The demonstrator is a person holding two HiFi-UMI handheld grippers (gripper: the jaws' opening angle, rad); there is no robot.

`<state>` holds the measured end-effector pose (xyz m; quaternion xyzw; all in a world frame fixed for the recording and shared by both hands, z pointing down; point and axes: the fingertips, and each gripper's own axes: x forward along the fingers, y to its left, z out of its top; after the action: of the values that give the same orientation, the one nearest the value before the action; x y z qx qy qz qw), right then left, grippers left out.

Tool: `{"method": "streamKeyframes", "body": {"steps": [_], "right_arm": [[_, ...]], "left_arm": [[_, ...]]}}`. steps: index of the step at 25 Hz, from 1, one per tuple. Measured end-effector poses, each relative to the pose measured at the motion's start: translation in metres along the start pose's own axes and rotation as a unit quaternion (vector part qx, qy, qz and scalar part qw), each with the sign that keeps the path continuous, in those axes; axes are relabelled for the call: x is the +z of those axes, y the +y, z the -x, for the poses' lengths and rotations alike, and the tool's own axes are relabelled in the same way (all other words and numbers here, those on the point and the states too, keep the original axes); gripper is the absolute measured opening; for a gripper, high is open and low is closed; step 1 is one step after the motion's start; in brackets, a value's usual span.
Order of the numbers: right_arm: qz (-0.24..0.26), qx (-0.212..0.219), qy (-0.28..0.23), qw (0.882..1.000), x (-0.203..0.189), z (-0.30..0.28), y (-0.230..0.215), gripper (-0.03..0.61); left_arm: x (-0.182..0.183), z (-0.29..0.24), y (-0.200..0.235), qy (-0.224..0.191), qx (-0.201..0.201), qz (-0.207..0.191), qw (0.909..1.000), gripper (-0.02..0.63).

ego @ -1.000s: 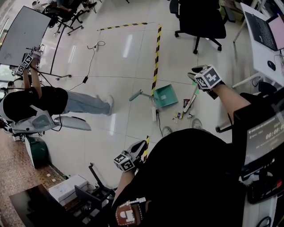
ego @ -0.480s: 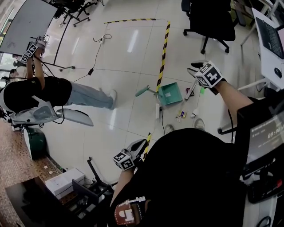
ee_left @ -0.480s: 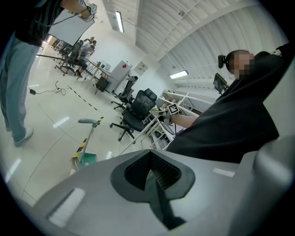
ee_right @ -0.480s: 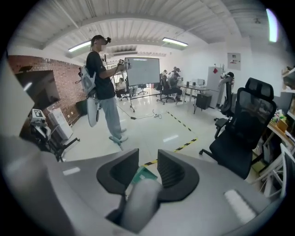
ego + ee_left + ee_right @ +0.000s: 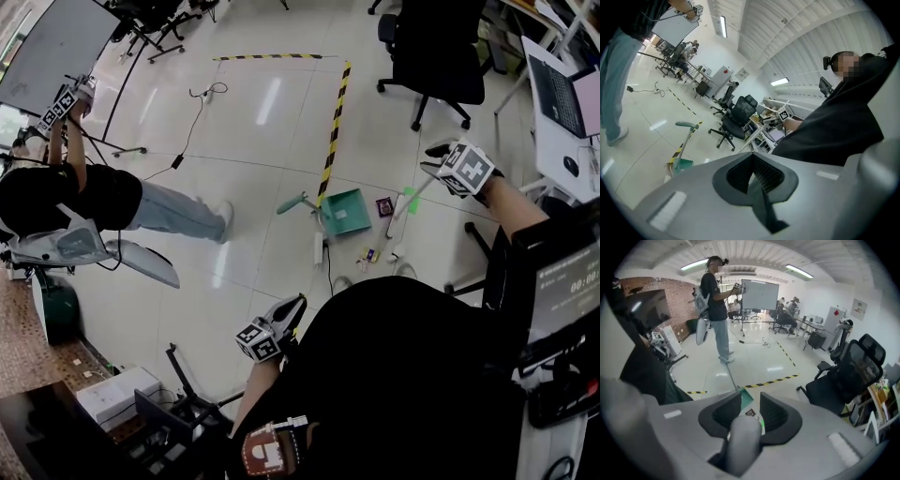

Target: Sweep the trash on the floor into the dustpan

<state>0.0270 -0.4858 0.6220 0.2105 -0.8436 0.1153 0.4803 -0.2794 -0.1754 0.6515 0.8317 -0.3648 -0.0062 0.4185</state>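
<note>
The green dustpan [image 5: 345,210] stands on the floor by the striped tape, its long handle [image 5: 291,202] leaning left. A dark packet [image 5: 384,205] lies just right of it, and small scraps [image 5: 368,254] lie nearer me. My right gripper [image 5: 442,167] is shut on the pale broom handle [image 5: 414,216], which slants down to the floor beside the scraps. In the right gripper view the handle [image 5: 742,441] fills the jaws, with the dustpan [image 5: 746,397] beyond. My left gripper [image 5: 292,314] hangs low by my body, shut and empty [image 5: 752,171]; the dustpan [image 5: 682,163] shows far off.
A person in a black shirt and jeans [image 5: 94,202] stands at the left holding grippers. A black office chair [image 5: 441,47] is beyond the dustpan. A desk with a laptop [image 5: 562,84] is at the right. A white power strip [image 5: 319,248] and cable [image 5: 202,94] lie on the floor.
My right gripper has swung right with the broom. The dark packet now lies apart from the broom, close to the dustpan's right side. The left gripper has barely moved.
</note>
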Motion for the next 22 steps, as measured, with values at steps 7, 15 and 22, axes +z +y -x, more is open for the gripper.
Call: {"method": "streamKeyframes", "body": {"steps": [7, 15, 22], "right_arm": [[0.099, 0.022, 0.062, 0.993, 0.007, 0.0, 0.012, 0.123], [0.245, 0.075, 0.102, 0.961, 0.032, -0.079, 0.074, 0.12], [0.272, 0.113, 0.037, 0.955, 0.088, -0.128, 0.139, 0.044]], "left_arm": [[0.002, 0.001, 0.0, -0.019, -0.003, 0.009, 0.9998, 0.0], [-0.008, 0.037, 0.007, -0.038, 0.027, 0.027, 0.9986, 0.0], [-0.019, 0.065, 0.012, -0.057, 0.053, 0.041, 0.9961, 0.0]]}}
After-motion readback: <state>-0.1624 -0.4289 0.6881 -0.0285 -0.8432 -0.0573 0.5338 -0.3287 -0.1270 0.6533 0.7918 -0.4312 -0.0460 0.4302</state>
